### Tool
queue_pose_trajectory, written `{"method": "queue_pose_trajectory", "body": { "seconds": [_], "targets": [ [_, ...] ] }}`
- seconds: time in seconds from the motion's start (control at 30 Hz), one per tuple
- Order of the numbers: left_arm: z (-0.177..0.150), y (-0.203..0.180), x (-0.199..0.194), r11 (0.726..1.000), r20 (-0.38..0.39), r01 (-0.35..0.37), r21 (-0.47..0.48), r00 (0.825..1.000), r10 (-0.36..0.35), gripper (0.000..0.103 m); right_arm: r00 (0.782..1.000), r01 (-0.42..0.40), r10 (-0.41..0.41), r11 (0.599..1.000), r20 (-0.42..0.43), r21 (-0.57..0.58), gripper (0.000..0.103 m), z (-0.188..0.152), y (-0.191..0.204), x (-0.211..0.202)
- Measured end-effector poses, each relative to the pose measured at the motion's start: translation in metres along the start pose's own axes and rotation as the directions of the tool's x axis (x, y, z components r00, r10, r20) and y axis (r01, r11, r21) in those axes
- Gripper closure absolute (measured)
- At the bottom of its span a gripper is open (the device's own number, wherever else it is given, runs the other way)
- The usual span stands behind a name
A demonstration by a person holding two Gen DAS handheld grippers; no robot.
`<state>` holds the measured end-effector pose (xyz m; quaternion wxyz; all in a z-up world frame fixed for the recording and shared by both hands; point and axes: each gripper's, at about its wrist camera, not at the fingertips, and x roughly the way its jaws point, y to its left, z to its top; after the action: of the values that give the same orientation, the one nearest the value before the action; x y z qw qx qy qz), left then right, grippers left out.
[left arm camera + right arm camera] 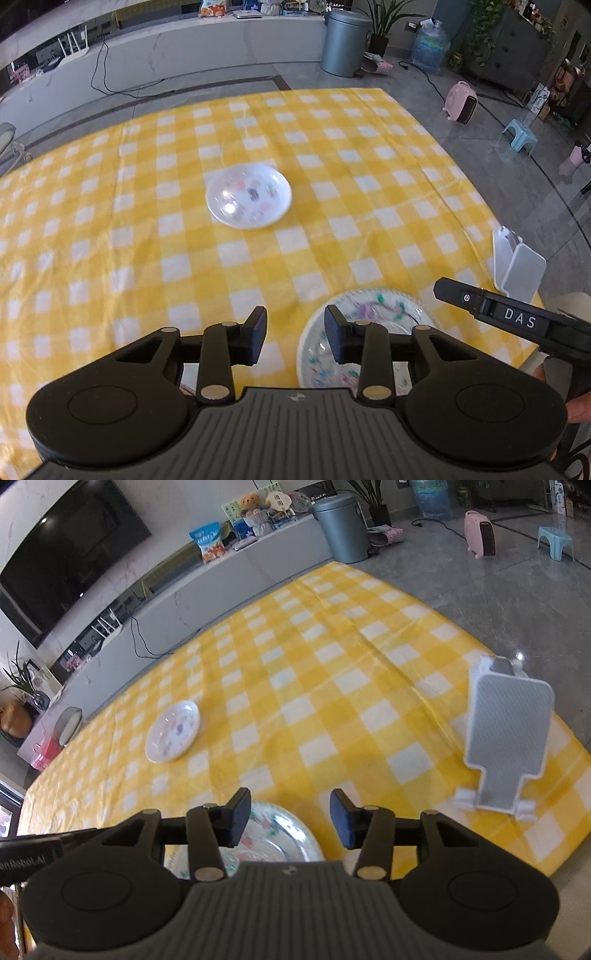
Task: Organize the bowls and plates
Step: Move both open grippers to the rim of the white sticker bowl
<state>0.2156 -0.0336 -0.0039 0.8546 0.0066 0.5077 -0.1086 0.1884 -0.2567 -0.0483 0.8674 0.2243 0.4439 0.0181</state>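
Note:
A small white bowl with coloured prints (pixel 248 196) sits mid-table on the yellow checked cloth; it also shows in the right wrist view (pixel 173 731) at the left. A floral plate (pixel 373 317) lies near the table's front edge, just under my left gripper's right finger; it also shows in the right wrist view (pixel 275 832) below the left finger. My left gripper (pixel 295 334) is open and empty above the cloth. My right gripper (pixel 290 818) is open and empty, and its body (pixel 517 321) reaches in from the right.
A white and grey dish rack (pixel 506 734) stands at the table's right edge, also in the left wrist view (pixel 517 264). The table edge (pixel 565 864) drops off to the floor on the right. A long cabinet (pixel 229 576) lies beyond the far side.

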Motion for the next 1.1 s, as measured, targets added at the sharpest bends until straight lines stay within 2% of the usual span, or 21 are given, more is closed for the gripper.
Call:
{"method": "queue_pose_trajectory", "body": {
  "seconds": [0.1,0.27,0.37,0.43,0.6,1.1],
  "targets": [
    [0.012,0.011,-0.003,1.000,0.009,-0.005,0.018,1.000,0.005,0.062,1.000,-0.011,0.011,1.000,0.005,0.013,0.053,0.007,0.009,0.006],
    [0.031,0.030,-0.004,1.000,0.035,0.019,0.019,0.999,-0.019,0.061,0.999,-0.027,0.027,1.000,0.019,-0.008,0.045,0.017,0.031,0.016],
    [0.040,0.041,-0.002,1.000,0.057,0.022,0.014,0.998,-0.023,0.053,0.999,-0.032,0.033,0.999,0.013,-0.032,0.043,0.021,0.042,0.024],
    [0.045,0.048,0.001,1.000,0.068,0.022,0.012,0.997,-0.023,0.049,0.999,-0.036,0.036,0.999,0.006,-0.036,0.042,0.025,0.049,0.030],
    [0.055,0.070,0.013,0.999,0.069,0.036,-0.008,0.997,-0.035,0.046,0.999,-0.048,0.048,0.998,0.006,-0.037,0.042,0.037,0.065,0.045],
    [0.072,0.122,0.065,0.996,0.061,0.077,-0.045,0.995,-0.074,0.044,0.990,-0.142,0.143,0.990,-0.021,0.021,0.046,0.056,0.090,0.102]
  ]
}}
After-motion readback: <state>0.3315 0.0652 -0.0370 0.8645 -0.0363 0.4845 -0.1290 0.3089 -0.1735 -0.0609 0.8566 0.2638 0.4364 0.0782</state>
